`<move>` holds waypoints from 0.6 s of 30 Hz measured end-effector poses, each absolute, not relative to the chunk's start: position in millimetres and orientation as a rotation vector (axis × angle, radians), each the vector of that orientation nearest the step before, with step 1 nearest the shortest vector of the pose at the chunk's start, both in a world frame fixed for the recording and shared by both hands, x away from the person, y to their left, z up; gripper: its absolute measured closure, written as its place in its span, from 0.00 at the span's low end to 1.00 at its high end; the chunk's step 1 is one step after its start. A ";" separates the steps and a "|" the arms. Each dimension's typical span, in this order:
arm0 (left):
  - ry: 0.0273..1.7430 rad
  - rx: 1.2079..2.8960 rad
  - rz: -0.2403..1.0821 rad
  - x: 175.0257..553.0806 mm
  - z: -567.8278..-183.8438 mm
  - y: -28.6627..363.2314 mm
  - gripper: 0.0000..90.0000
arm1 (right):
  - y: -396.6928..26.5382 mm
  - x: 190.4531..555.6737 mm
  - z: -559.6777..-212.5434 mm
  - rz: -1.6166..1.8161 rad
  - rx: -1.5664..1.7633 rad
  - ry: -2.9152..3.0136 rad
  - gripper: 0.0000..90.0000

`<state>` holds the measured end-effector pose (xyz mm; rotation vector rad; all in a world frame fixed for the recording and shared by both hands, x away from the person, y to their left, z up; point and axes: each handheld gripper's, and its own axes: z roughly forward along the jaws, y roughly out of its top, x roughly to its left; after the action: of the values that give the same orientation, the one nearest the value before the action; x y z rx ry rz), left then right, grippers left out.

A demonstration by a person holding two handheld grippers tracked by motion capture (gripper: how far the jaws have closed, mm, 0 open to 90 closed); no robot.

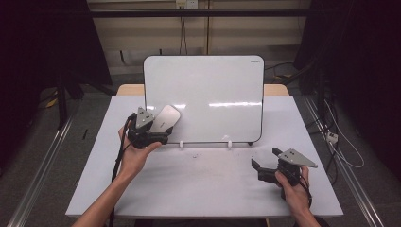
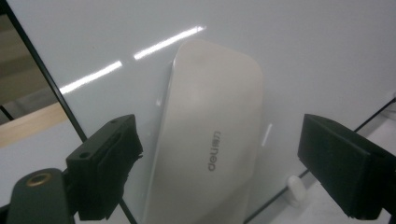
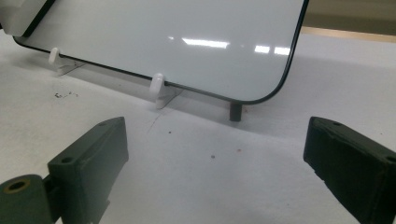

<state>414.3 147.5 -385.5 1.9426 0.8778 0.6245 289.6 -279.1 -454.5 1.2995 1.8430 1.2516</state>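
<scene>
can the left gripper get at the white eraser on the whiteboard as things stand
Probably yes. The left gripper is right at the eraser, its jaws open and standing apart on either side of it, with nothing between them. The eraser lies flat against the whiteboard.

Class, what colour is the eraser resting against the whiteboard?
Off-white eraser, clearest in the left gripper view.

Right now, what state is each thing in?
Whiteboard: upright on its stand, wiped blank.
Eraser: flat against the board's lower left.
Left gripper: open, jaws on either side of the eraser.
Right gripper: open, empty, low over the table.
</scene>
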 end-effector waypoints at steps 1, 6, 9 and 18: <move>0.884 1.941 0.613 412.9 -385.0 148.7 0.11 | -278.9 289.6 -454.5 1.249 1.296 1.845 0.07; 0.866 1.933 0.595 402.5 -384.5 155.6 0.07 | -278.4 289.9 -455.1 1.247 1.301 1.847 0.07; 0.863 1.938 0.594 395.8 -384.2 160.8 0.06 | -278.7 289.9 -455.3 1.247 1.305 1.847 0.08; 0.885 1.946 0.594 378.6 -386.4 174.7 0.06 | -278.6 289.5 -455.0 1.242 1.301 1.847 0.08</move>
<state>378.6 174.7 -386.4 1.9462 0.8852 0.5937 289.5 -278.6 -455.0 1.3006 1.8468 1.2423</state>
